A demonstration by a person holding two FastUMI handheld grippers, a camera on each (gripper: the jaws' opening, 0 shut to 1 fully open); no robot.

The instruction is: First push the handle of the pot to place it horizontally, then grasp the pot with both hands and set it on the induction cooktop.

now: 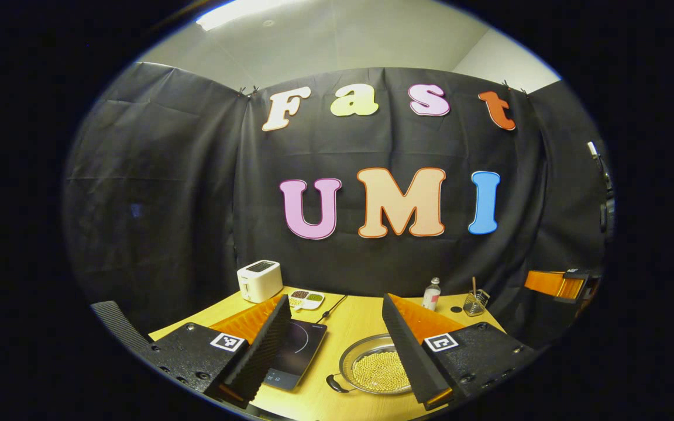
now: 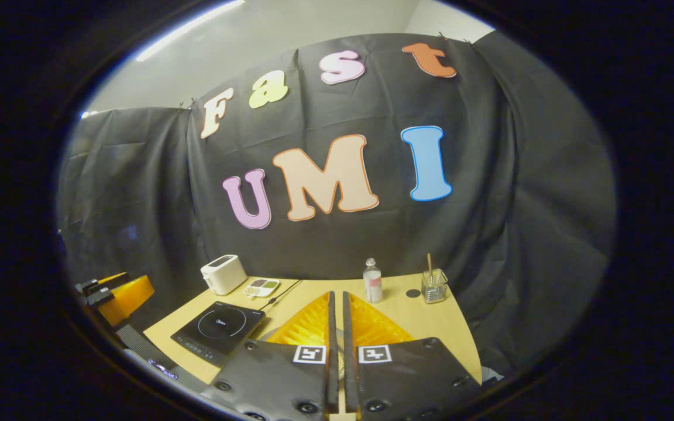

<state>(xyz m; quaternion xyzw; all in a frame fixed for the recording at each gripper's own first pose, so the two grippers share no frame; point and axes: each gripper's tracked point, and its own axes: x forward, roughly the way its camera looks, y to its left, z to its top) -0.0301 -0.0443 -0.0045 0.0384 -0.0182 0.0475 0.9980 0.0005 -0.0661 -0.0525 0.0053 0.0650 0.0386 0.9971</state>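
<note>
My wide-open left gripper (image 1: pixel 337 345) frames the pot (image 1: pixel 375 368), handle (image 1: pixel 335 384) pointing toward me; my right gripper (image 2: pixel 337 339), nearly closed, hangs above it

Open tabletop between cooktop and pot

Bare tabletop (image 1: pixel 337 345) separates cooktop (image 1: pixel 296 351) from pot (image 1: pixel 375 365); toaster (image 1: pixel 260 280), tray (image 1: pixel 306 300), bottle (image 1: pixel 431 294) and glass holder (image 1: pixel 475 303) line the back edge, well apart from both.

We count one pot (image 1: pixel 375 368), one cooktop (image 1: pixel 296 354), one toaster (image 1: pixel 260 280), one divided dish (image 1: pixel 306 300), one bottle (image 1: pixel 431 294), one wire holder (image 1: pixel 475 303) and two grippers (image 1: pixel 337 345) (image 2: pixel 337 333).
</note>
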